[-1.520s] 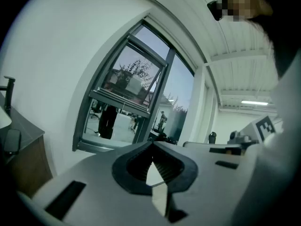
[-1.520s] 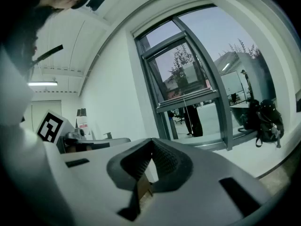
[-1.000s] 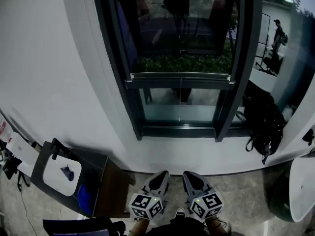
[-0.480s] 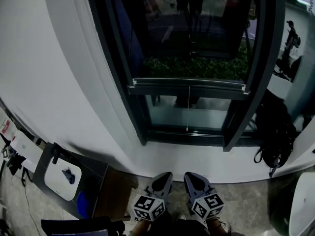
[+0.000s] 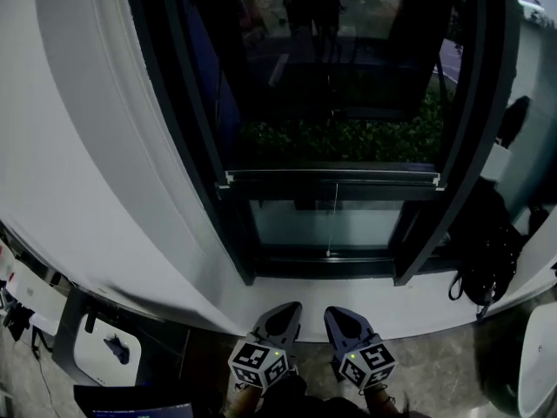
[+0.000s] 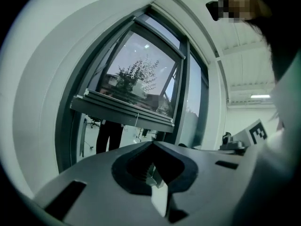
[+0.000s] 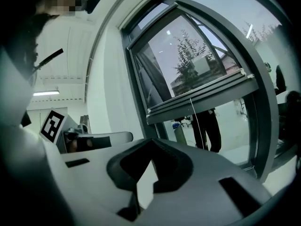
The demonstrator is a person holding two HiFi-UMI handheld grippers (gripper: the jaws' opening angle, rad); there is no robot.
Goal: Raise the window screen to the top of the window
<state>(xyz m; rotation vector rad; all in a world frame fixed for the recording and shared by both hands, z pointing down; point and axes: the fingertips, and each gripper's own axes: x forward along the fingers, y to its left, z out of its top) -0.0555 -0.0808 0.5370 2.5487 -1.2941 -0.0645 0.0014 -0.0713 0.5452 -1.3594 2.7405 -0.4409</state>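
Note:
A dark-framed window (image 5: 187, 146) fills the head view. The screen's bottom bar (image 5: 331, 179) lies across its lower part, and a thin pull cord (image 5: 334, 220) hangs from the bar's middle down to the sill. My left gripper (image 5: 283, 310) and right gripper (image 5: 338, 313) sit side by side at the bottom edge, below the sill and apart from the window. Both are shut with nothing in them. The left gripper view has the bar (image 6: 122, 109) and cord (image 6: 137, 120) above the closed jaw tips (image 6: 153, 145). In the right gripper view, the bar (image 7: 202, 98) runs above the jaw tips (image 7: 150, 142).
A black backpack (image 5: 483, 251) leans against the wall right of the window. Low at the left, a dark stand carries a white tray (image 5: 104, 351). A white rounded object (image 5: 535, 355) shows at the lower right. White wall (image 5: 78, 146) flanks the frame.
The head view has drawn closer to the window, so the frame looks larger and the bar sits lower in the picture. Both grippers stay shut at the bottom edge.

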